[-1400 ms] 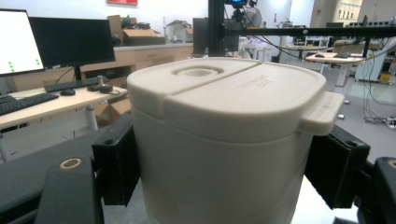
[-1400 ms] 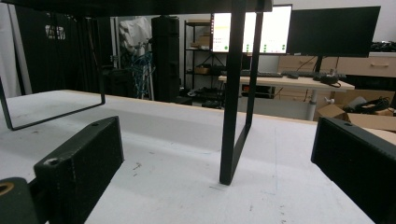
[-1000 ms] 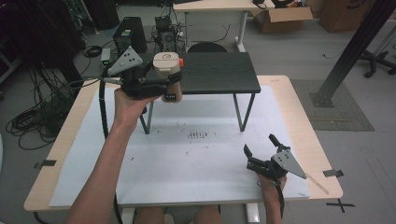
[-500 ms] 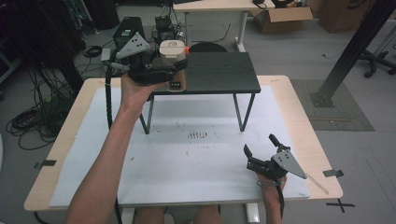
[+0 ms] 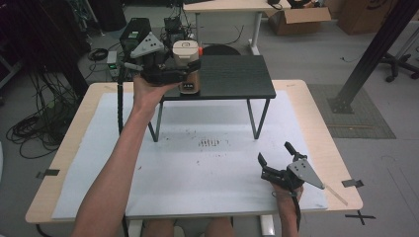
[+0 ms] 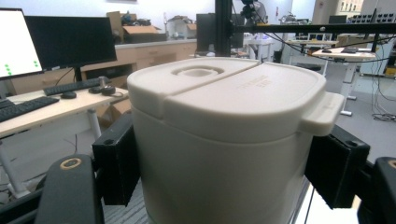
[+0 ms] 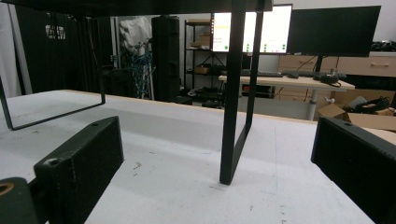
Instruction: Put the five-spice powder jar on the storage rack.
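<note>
High view: the left gripper (image 5: 190, 74) clamps a white lidded canister (image 5: 186, 63) at the black shelf's (image 5: 237, 76) left edge; the right gripper (image 5: 275, 160) rests wide open (nothing held) on the white table mat (image 5: 197, 168). Left gripper view: both jaws press the canister's (image 6: 224, 140) sides. Right gripper view: jaws spread before a shelf leg (image 7: 236, 102).

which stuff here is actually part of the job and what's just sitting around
In the job:
- left gripper, shut on the white lidded container
- black raised shelf, where the container is

Just there:
- right gripper, open, nothing in it
- cardboard box
- tape marks
</note>
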Motion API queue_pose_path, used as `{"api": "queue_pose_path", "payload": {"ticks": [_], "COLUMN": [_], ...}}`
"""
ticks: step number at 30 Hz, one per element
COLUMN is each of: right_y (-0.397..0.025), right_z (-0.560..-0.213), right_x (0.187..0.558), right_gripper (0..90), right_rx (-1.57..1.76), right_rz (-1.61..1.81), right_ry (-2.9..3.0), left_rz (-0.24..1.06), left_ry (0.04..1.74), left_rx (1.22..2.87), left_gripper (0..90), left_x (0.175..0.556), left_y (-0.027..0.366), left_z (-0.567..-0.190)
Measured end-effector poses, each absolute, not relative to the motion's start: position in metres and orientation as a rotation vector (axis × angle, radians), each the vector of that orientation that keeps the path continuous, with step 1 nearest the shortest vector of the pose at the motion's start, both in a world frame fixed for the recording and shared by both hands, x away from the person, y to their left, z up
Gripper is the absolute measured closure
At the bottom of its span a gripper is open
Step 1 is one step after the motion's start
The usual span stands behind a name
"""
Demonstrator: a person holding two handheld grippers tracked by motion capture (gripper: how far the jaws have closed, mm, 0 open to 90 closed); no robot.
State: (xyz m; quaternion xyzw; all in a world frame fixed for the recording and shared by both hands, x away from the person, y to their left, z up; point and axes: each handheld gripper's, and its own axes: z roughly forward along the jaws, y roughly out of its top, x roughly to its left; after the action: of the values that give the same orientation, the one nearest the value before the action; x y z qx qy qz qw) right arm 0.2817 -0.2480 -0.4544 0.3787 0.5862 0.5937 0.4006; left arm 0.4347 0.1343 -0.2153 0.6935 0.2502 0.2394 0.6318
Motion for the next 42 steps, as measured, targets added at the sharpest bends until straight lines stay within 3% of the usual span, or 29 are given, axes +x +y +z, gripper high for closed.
{"api": "queue_pose_path", "payload": {"ticks": [42], "right_y": [-0.248], "right_z": [-0.454], "right_x": [0.282], "right_gripper": [1.8], "right_rx": [0.959], "right_rz": [1.501], "right_ry": [1.483], "left_rz": [0.552], "left_ry": [0.589], "left_rx": [1.573], "left_gripper": [24.2], "left_x": [0.466], "left_y": [0.128], "left_z": [-0.227]}}
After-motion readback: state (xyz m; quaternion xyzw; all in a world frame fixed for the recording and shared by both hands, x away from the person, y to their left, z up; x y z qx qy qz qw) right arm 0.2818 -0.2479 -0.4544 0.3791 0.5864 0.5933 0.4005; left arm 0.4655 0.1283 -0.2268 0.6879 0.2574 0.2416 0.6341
